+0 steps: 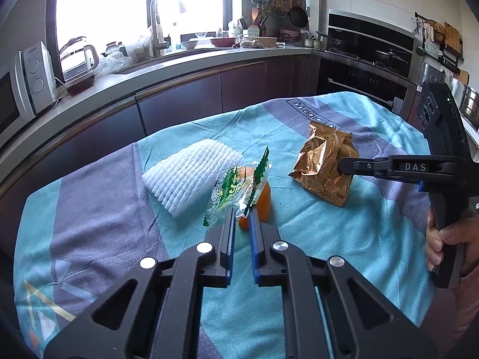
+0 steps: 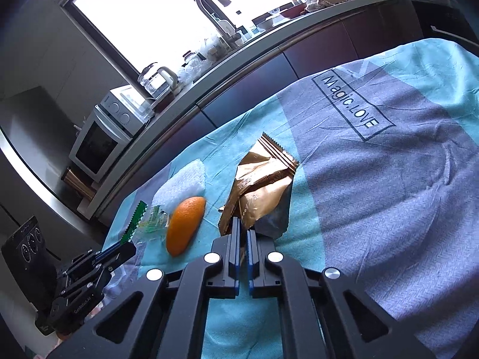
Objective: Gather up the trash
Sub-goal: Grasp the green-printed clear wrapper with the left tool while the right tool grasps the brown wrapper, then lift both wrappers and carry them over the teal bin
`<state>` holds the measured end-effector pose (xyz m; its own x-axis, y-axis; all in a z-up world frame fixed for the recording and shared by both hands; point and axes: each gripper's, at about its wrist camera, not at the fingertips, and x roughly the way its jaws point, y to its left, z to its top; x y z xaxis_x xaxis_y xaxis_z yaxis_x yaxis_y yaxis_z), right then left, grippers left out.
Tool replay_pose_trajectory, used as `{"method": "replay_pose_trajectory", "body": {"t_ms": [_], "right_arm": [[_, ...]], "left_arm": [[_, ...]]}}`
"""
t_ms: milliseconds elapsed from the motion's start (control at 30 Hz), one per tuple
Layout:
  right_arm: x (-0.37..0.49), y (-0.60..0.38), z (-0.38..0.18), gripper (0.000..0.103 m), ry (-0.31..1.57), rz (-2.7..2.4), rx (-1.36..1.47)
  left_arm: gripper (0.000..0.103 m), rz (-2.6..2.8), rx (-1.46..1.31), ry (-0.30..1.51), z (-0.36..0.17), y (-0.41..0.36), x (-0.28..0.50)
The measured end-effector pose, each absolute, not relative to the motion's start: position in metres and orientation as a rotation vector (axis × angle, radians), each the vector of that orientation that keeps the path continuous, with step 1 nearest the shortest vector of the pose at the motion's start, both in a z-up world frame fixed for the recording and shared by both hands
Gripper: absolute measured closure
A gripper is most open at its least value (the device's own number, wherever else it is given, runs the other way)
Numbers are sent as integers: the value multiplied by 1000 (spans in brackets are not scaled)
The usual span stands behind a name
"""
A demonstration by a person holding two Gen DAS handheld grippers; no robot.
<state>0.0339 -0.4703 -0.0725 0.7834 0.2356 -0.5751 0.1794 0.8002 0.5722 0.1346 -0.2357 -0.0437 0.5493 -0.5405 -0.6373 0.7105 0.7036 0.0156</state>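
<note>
The clear wrapper with green print (image 1: 236, 187) is pinched at its lower edge between the blue-padded jaws of the left gripper (image 1: 242, 209), its serrated green strip standing up from the fingertips; in the right wrist view the same wrapper (image 2: 140, 223) rises from the left gripper (image 2: 127, 246), beside the near edge of the table; just behind it lies a piece of orange peel (image 1: 263, 200), touching the wrapper in the left wrist view, and seen in the right wrist view as a curved orange piece (image 2: 184, 226) lying on the cloth.

The gold foil snack bag (image 1: 324, 164) is crumpled and sits towards the middle of the table; the right gripper (image 1: 341, 166) is clenched on its right-hand side, and in the right wrist view the narrow-set jaws of that gripper (image 2: 243, 230) grasp the bag's near edge (image 2: 260, 191); a person's hand (image 1: 449, 236) holds the right gripper's handle at the table's right edge.

A white ribbed foam sheet (image 1: 191, 176) lies to the left of the wrapper, nearer the table's far-left edge; all rest on a teal and grey tablecloth (image 2: 389, 179) printed "Magic.LOVE" towards the far edge.

Beyond the table runs a kitchen counter (image 1: 185, 65) with a microwave (image 2: 101, 137), a glass kettle (image 1: 79, 56) and a tap (image 1: 155, 24) beneath a bright window.
</note>
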Motion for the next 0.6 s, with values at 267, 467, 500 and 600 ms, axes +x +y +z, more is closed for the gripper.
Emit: {"method": "replay_pose_trajectory", "body": {"t_ms": [267,467,500,600], "right_arm": [[19,-451,-51,101,636,82,617],[13,-427,-32,101,609,143,574],[12,-424,-30,101,604,156,570],[11,-412,-23,101,596,195,558]], "left_arm": [[94,-730,250,626,-27,-207,123],[94,-704,196,618,-16,-171,114],[94,-697,187,613,-14,-164,112],[94,-679,159,604,-9,-142,106]]}}
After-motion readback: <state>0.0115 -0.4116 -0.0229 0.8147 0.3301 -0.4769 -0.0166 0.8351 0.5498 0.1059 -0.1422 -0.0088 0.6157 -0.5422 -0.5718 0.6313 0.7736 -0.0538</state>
